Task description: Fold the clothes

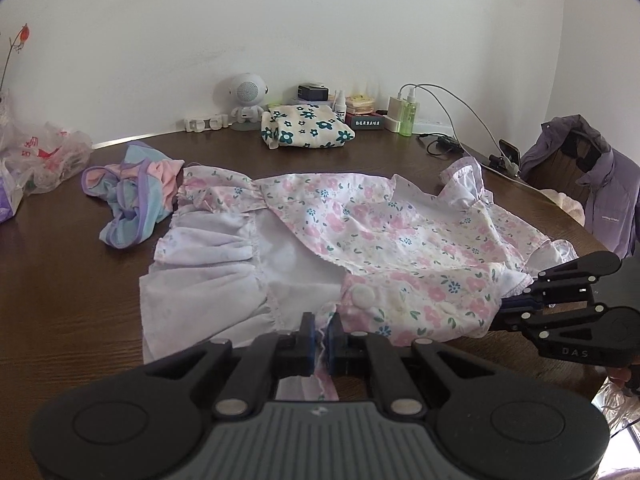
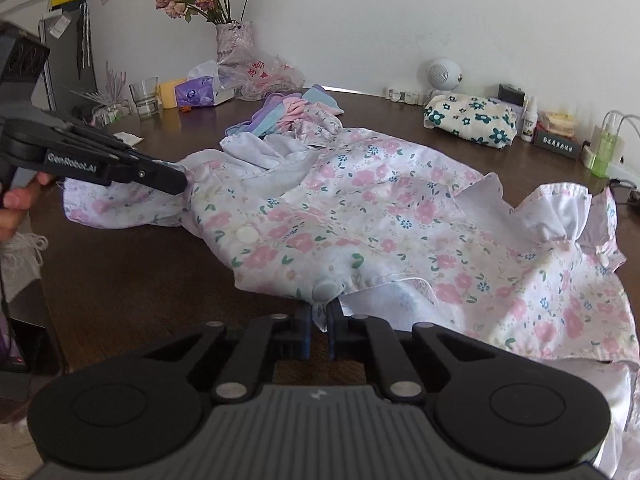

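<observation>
Two grippers pinch floral dress's near edge, likely poised for fold. Left gripper (image 1: pixel 320 334) clamped tight on hem ruffle; right gripper (image 2: pixel 320 330) nipped shut on button placket. Floral dress (image 1: pixel 360 232) sprawls across dark bench (image 1: pixel 72 280), part inside-out. Beyond: pastel garment (image 1: pixel 132 196) crumpled; folded flower-print cloth (image 1: pixel 306 126) by wall.

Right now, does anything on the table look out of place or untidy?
Yes. A pastel garment lies crumpled beside the floral dress, unfolded, unlike the folded flowered cloth near the wall. The dress itself is bunched, its white lining showing.
</observation>
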{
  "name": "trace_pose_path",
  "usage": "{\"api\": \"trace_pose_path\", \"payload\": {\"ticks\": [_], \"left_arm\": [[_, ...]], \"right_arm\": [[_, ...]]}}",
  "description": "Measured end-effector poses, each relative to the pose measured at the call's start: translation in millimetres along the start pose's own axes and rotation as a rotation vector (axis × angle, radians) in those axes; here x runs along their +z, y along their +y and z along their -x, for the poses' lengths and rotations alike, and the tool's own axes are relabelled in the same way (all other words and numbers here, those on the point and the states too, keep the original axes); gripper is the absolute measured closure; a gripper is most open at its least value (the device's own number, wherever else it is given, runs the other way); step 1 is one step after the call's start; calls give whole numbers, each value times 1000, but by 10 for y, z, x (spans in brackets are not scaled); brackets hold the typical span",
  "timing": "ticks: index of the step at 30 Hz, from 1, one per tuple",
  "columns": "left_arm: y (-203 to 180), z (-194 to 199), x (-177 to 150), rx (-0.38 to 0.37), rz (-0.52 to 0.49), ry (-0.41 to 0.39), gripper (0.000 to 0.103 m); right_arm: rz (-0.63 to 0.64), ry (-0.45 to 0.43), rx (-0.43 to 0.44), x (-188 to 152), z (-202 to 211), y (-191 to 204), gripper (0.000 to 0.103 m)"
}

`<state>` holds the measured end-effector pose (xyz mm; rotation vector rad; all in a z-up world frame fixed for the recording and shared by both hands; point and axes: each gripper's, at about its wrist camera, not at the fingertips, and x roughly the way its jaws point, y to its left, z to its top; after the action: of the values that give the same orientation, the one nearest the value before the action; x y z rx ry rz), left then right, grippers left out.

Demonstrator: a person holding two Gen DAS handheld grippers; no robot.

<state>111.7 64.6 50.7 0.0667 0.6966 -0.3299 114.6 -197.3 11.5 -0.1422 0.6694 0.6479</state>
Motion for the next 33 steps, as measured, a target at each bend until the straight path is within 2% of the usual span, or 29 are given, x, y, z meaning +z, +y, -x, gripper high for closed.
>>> {"api": "trace_pose_path", "payload": {"ticks": [4, 8, 9, 11, 14, 15, 17, 19, 22, 24, 25, 26, 27, 30, 33], "left_arm": [[-23, 71, -40, 10, -43, -5, 98], [-129, 111, -174, 11, -113, 21, 98], [-160, 109, -221, 9, -128, 33, 97], [-204, 109, -315, 7, -150, 54, 93], [-181, 164, -425, 11, -141, 67, 90], [-164, 196, -453, 9, -140, 70, 85], [-147, 269, -510, 23, -149, 72, 74], [-153, 322, -560, 31, -177, 72, 66], [-185, 314, -616, 40, -204, 85, 65], [-205, 283, -650, 50, -223, 95, 66], [-218, 264, -662, 58, -239, 99, 69], [-232, 246, -672, 67, -255, 103, 87], [-243, 235, -680, 69, -269, 111, 101], [-224, 262, -689, 41, -271, 127, 100], [-195, 318, -722, 33, -286, 142, 100]], "right_arm": [[-179, -16, 149, 89, 361, -261, 96], [-340, -72, 225, 197, 657, -530, 96], [-359, -72, 218, 191, 665, -562, 96], [-346, -41, 154, 145, 603, -550, 94], [-315, 12, 133, -23, 501, -474, 90], [-296, 20, 128, -67, 498, -442, 87], [-245, 28, 120, -163, 497, -351, 70], [-187, 39, 111, -226, 459, -253, 63], [-134, 63, 105, -280, 374, -154, 63], [-110, 75, 104, -298, 326, -111, 65], [-102, 85, 109, -290, 322, -97, 78], [-94, 94, 113, -281, 319, -83, 96], [-102, 107, 126, -275, 324, -84, 98], [-127, 165, 164, -294, 388, -105, 100], [-194, 235, 243, -339, 454, -180, 101]]}}
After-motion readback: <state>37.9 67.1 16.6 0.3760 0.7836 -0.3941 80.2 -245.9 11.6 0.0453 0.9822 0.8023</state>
